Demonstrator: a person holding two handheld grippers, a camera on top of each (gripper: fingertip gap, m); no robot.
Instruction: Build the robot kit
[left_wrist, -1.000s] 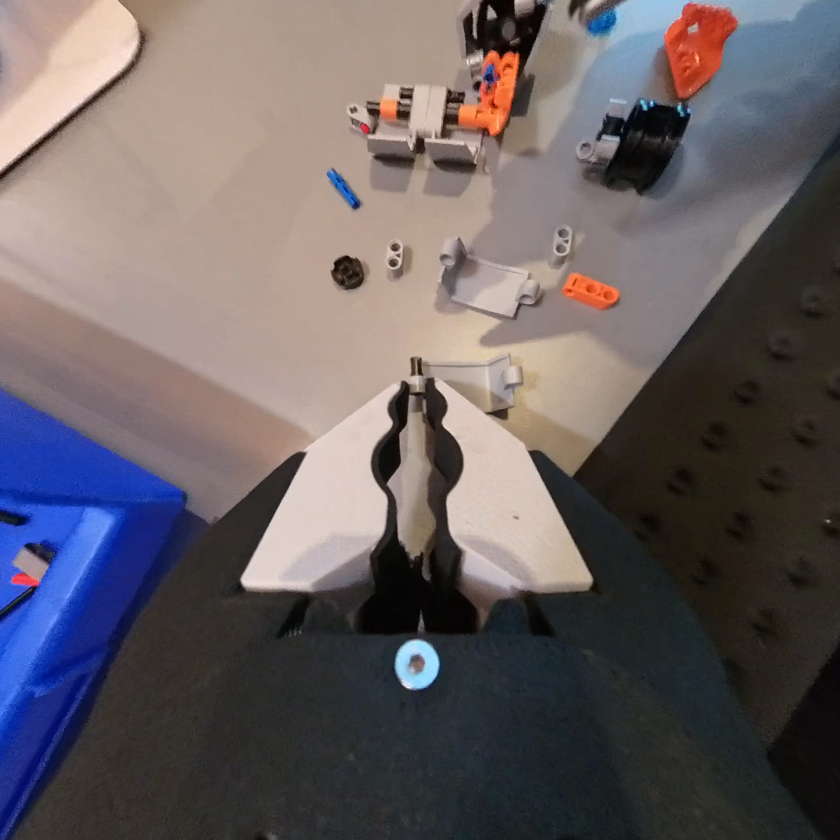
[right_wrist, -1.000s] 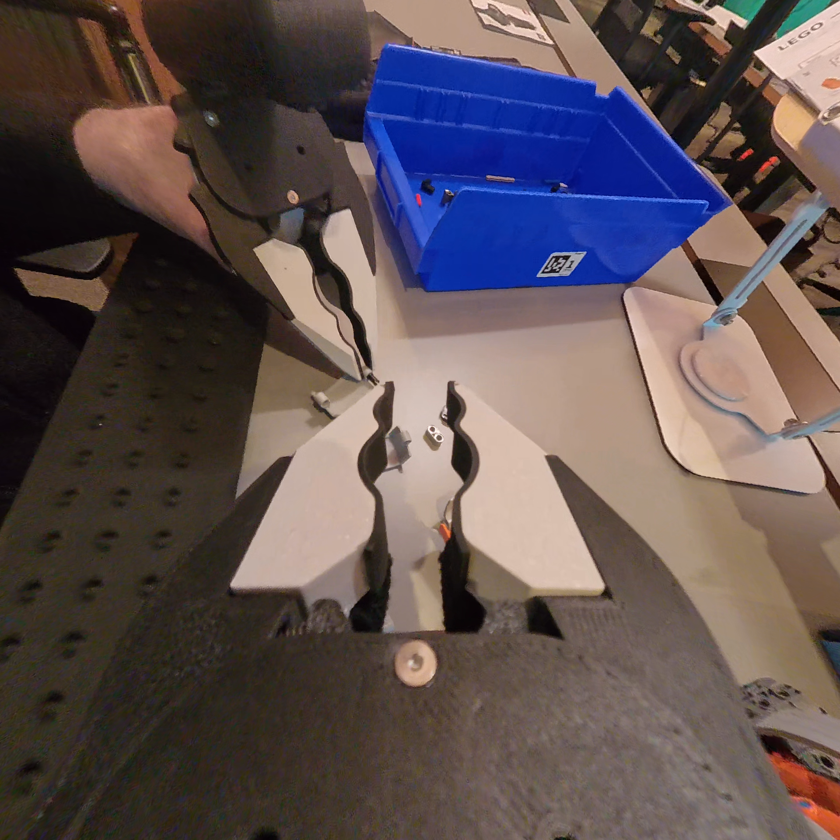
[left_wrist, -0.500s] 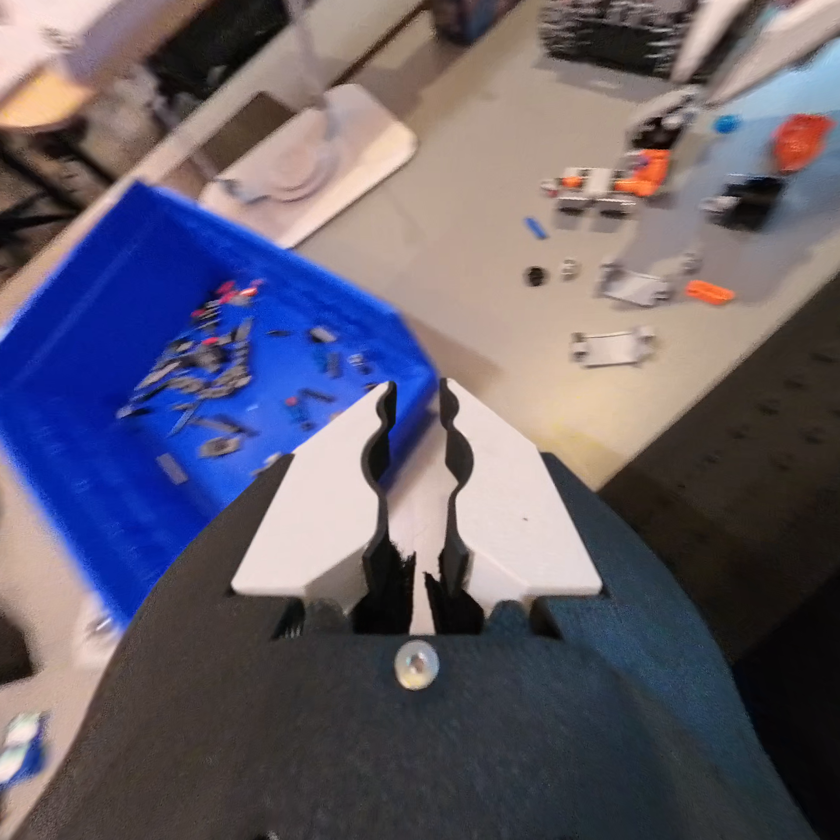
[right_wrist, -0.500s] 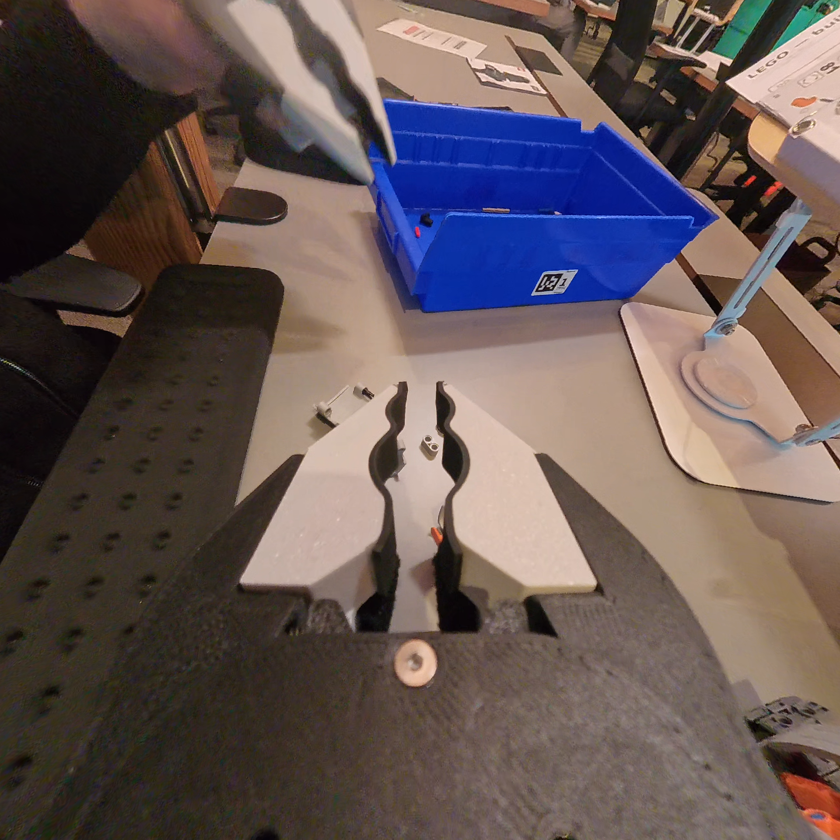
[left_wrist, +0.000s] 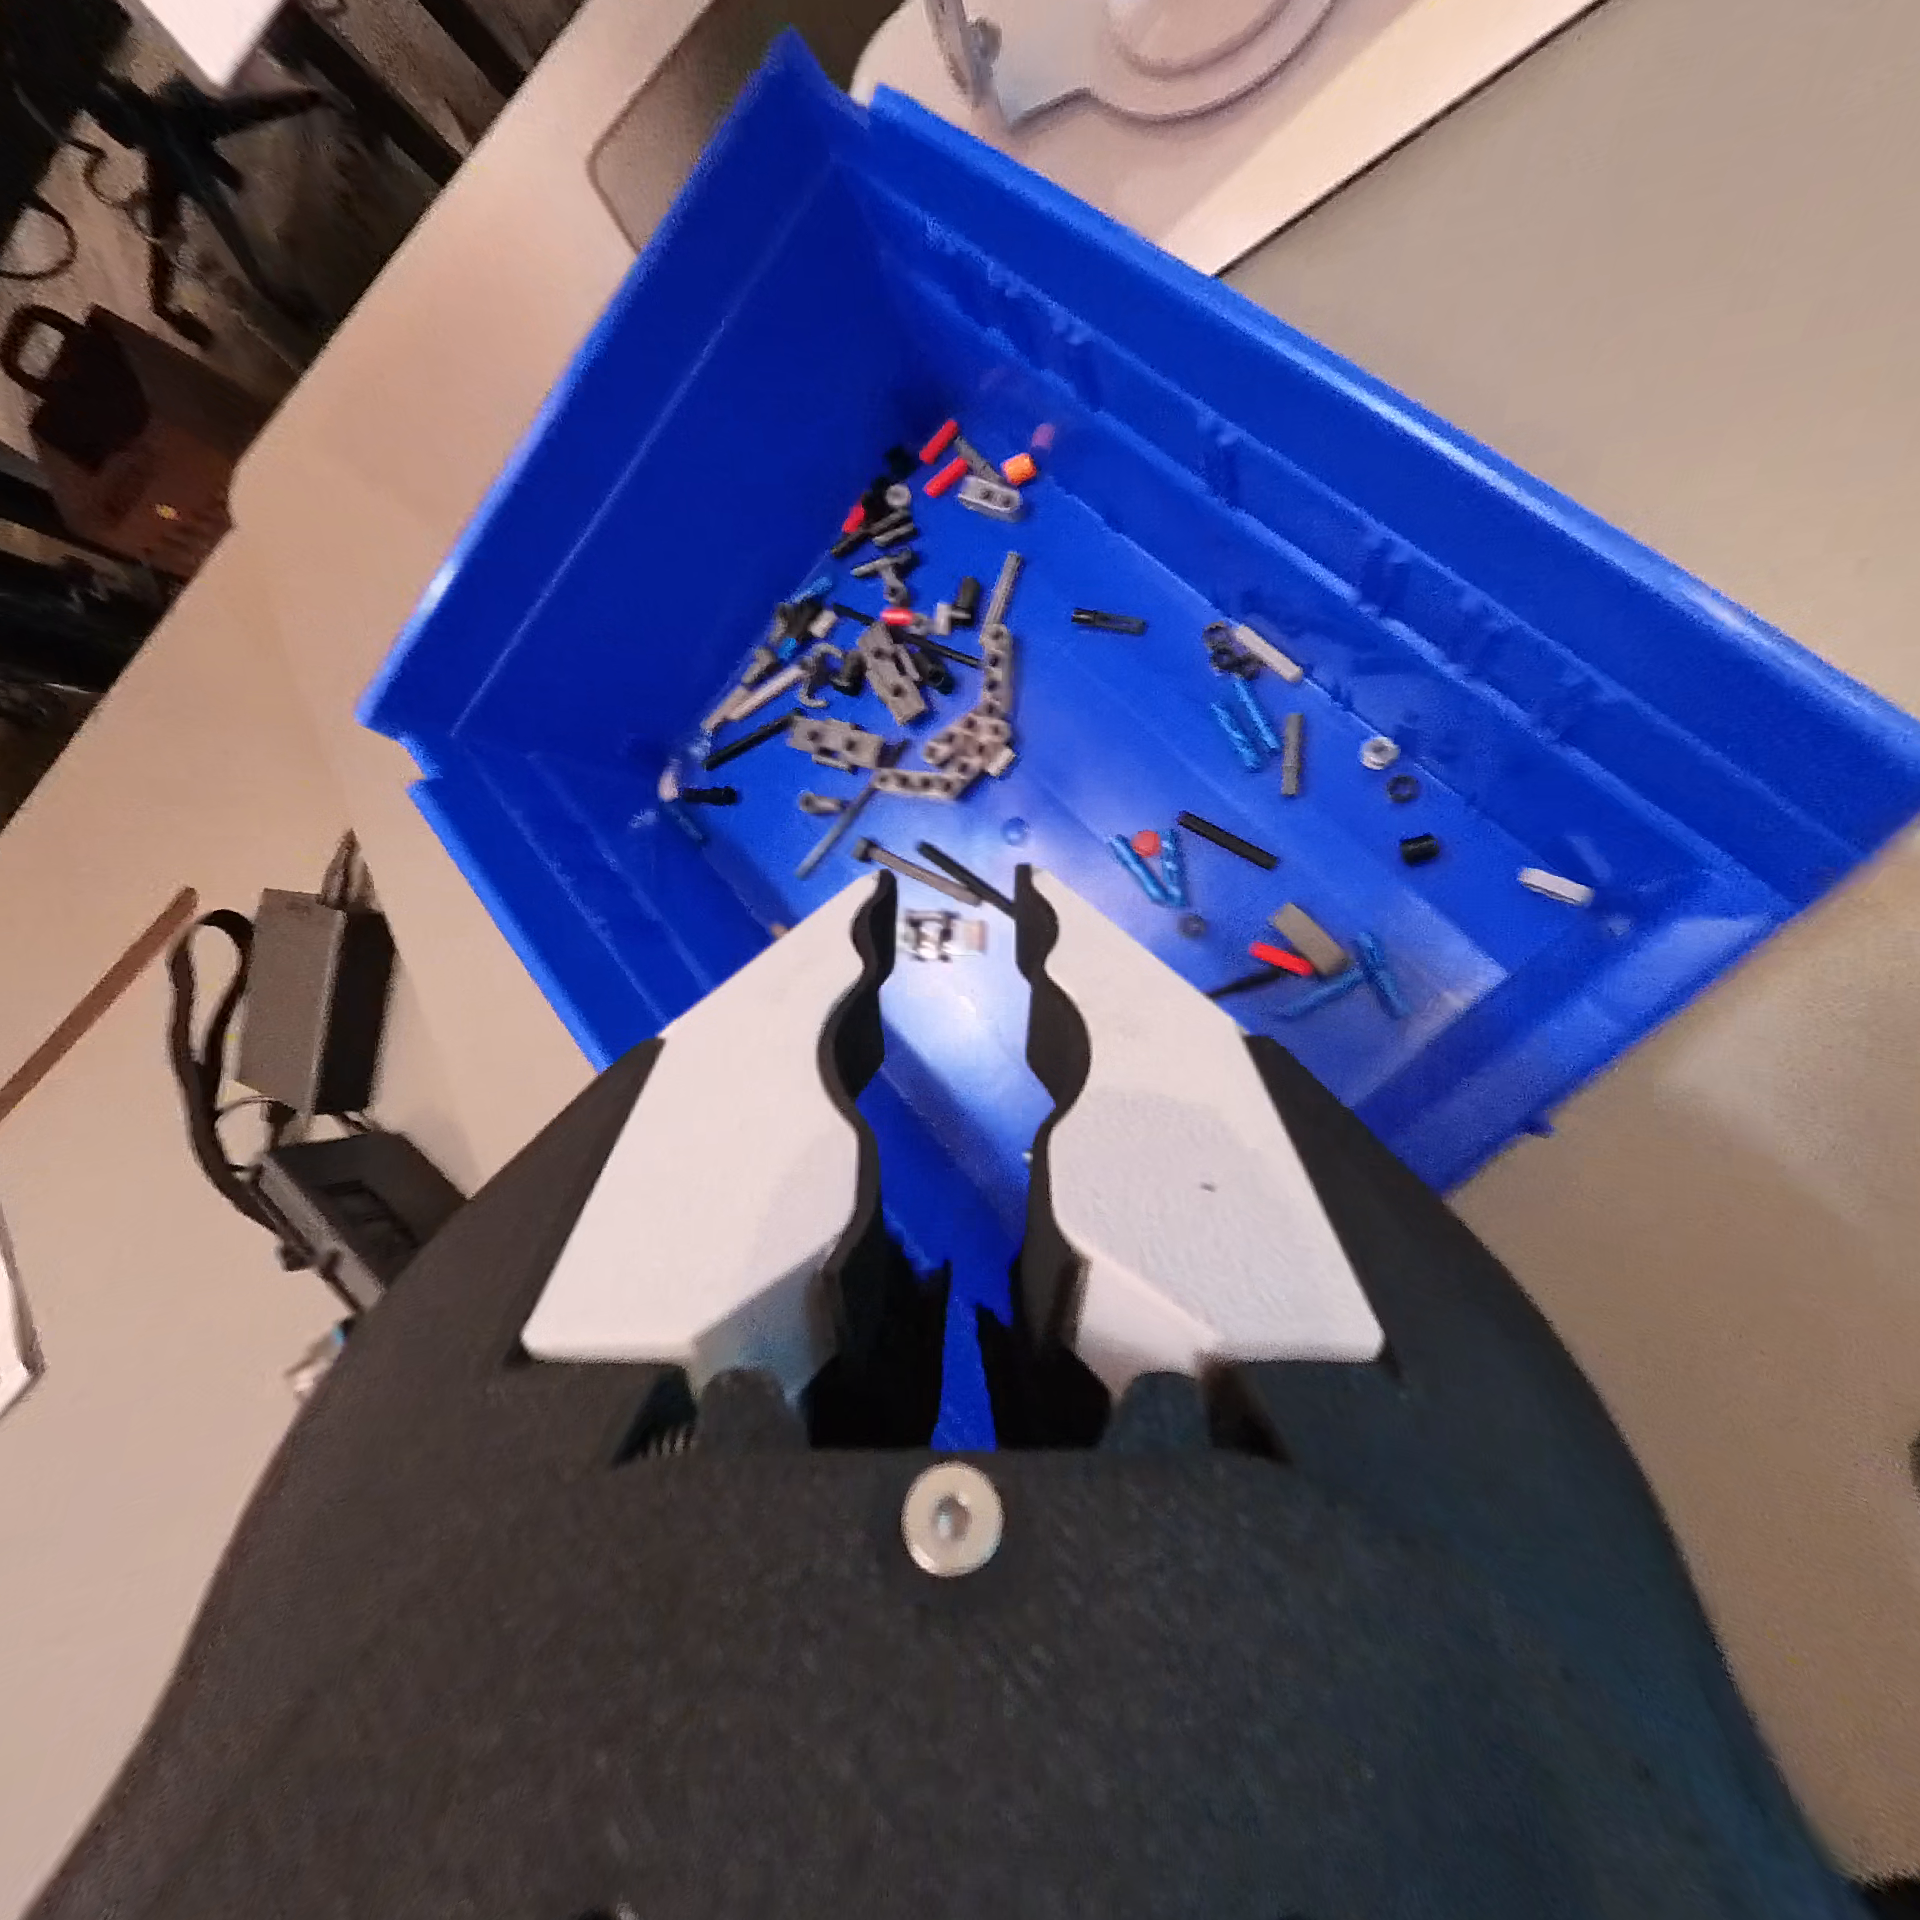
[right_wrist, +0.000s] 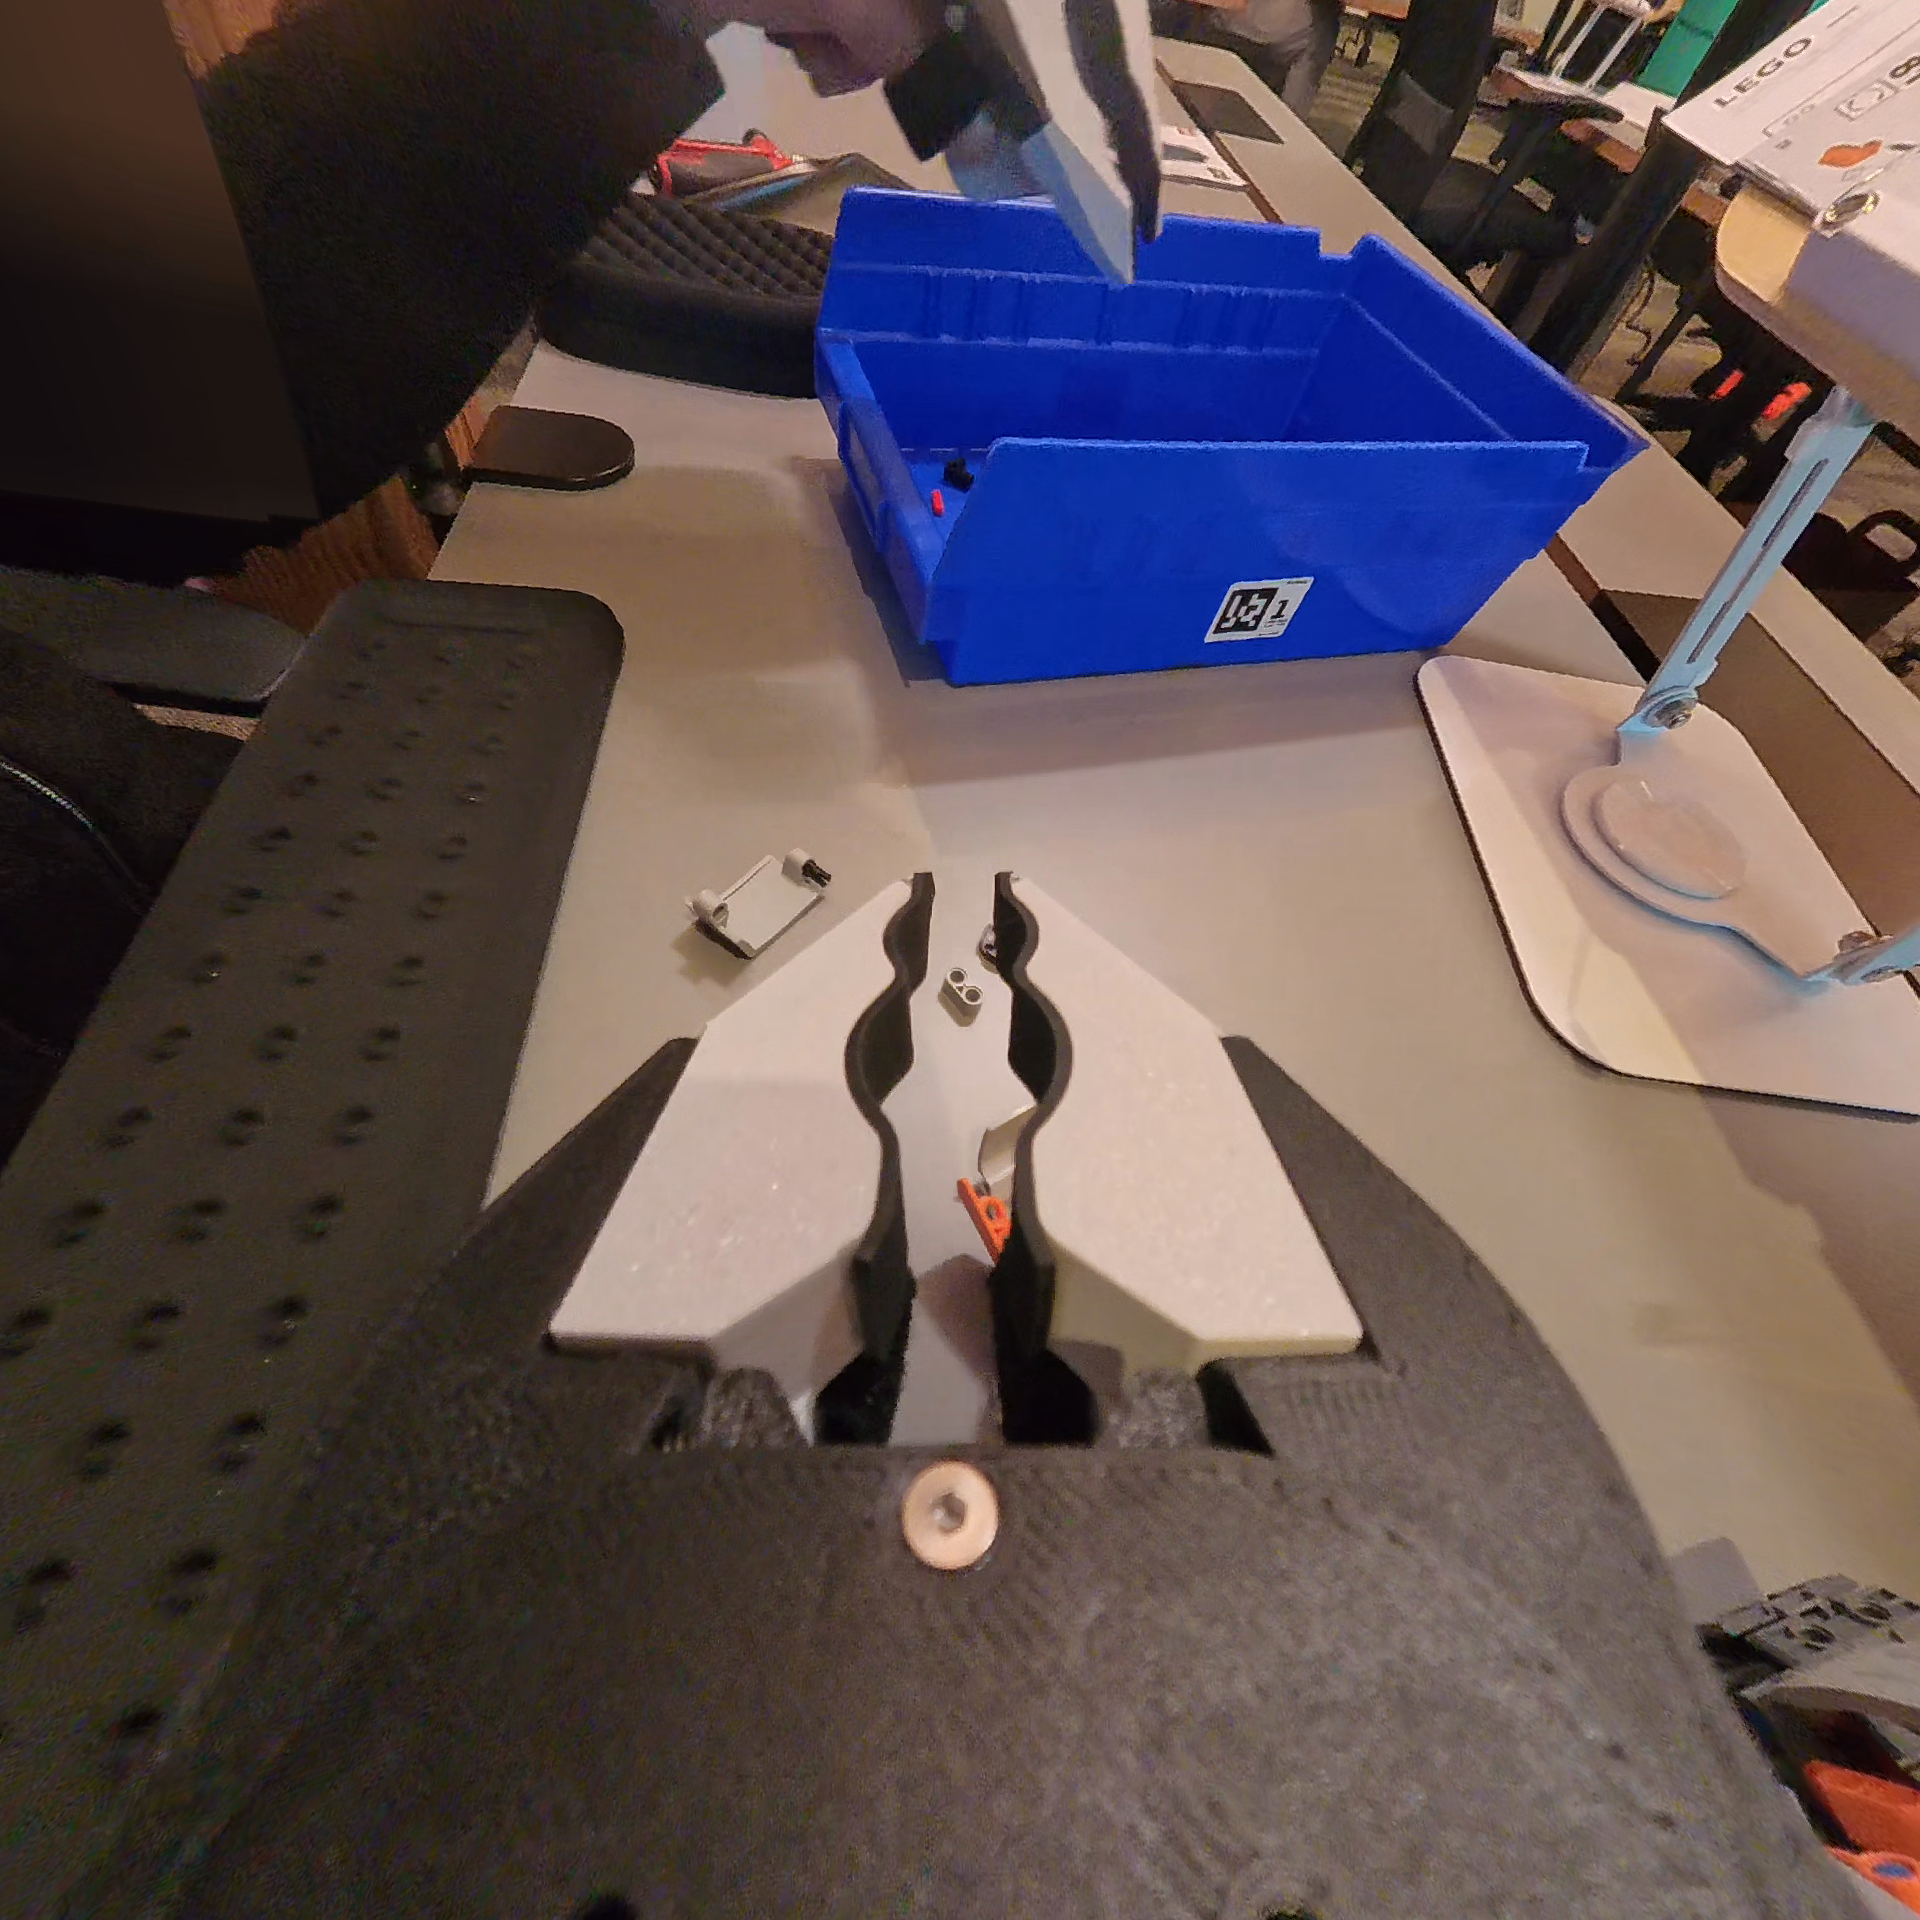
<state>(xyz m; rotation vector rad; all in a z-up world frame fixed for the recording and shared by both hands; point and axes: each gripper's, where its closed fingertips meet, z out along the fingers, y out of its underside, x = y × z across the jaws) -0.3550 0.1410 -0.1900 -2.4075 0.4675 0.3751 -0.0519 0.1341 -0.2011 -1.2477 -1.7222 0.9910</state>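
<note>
My left gripper (left_wrist: 954, 883) is open and empty, held above the blue bin (left_wrist: 644, 468). Several small grey, black, blue and red building pieces (left_wrist: 904, 675) lie on the bin floor. A small grey piece (left_wrist: 940, 930) shows between the fingertips, down in the bin. In the right wrist view the left gripper (right_wrist: 1081, 135) hangs over the bin (right_wrist: 1195, 540). My right gripper (right_wrist: 961, 883) is open a little and empty, low over the table. A small grey connector (right_wrist: 961, 992) and an orange piece (right_wrist: 982, 1210) lie under it. A grey panel (right_wrist: 758, 904) with a black pin lies to its left.
A black perforated mat (right_wrist: 260, 935) runs along the table's left edge. A white lamp base (right_wrist: 1662, 883) with a pale blue arm stands at right. Part of a grey and orange model (right_wrist: 1829, 1683) shows at bottom right. A black power adapter (left_wrist: 312, 997) lies left of the bin. One gripper's finger ends stand about 30 centimetres off the other's. The small grey connector (right_wrist: 961, 992) sits 10 centimetres or so from the ends of my right fingers.
My left gripper let go of the thin pin at the grey panel, opened, rose and swung over the blue bin. My right gripper's jaws narrowed a little.
</note>
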